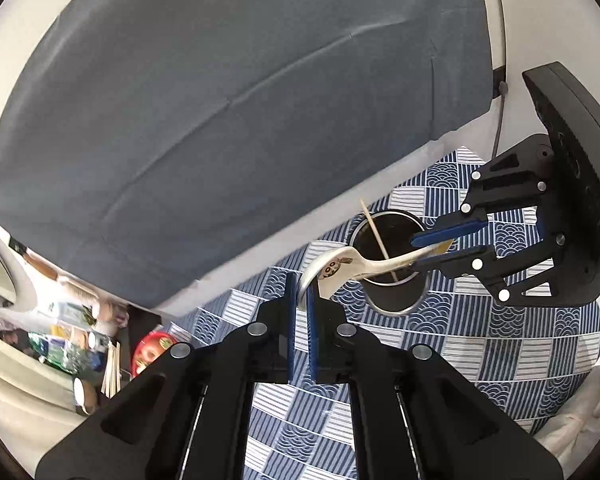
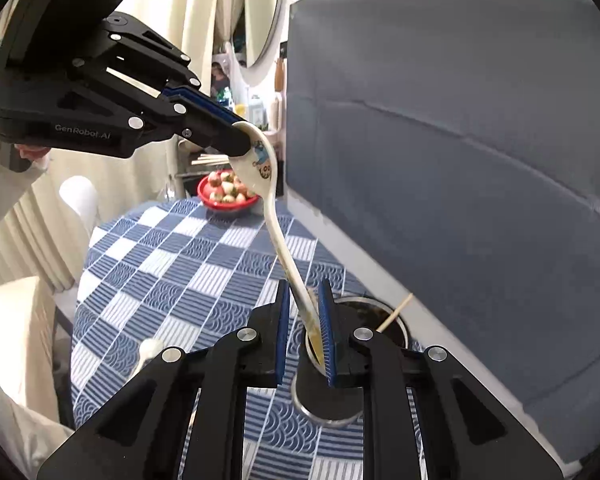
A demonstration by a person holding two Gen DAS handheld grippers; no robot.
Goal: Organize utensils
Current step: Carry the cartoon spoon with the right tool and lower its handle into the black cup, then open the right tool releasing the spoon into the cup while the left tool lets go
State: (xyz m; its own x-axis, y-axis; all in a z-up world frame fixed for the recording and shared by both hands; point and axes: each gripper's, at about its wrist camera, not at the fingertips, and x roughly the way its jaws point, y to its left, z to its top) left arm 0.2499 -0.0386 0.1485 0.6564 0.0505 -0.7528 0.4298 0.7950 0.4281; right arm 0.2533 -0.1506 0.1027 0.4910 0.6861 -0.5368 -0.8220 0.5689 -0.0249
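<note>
1. The left tool [image 1: 300,300] was closed narrowly on the bowl rim of a white ceramic spoon [image 1: 356,266], and the right tool [image 2: 304,320] pinched the same spoon's handle end between its blue pads, so both held one utensil at once.
2. The spoon hung in the air above the counter [image 2: 172,264], its handle tip just over the mouth of a dark metal cup [image 1: 396,292].
3. Its long axis ran on a slant: the bowl, with a small cartoon print, was the higher end at the left tool; the yellow-tinted handle end pointed down toward the cup.
4. The spoon was not yet in the cup, so by my reading this step was only partway through: one tool would have to let go and the handle be lowered in.
5. A single thin wooden stick [image 1: 376,236] already leaned inside the cup, which suggests some sorting was done.
6. A second pale utensil [image 2: 148,350] lay on the checked blue cloth near the right tool, apparently still to be stowed.
7. A red bowl of strawberries [image 2: 227,194] sat at the far edge, well apart from the cup.
</note>
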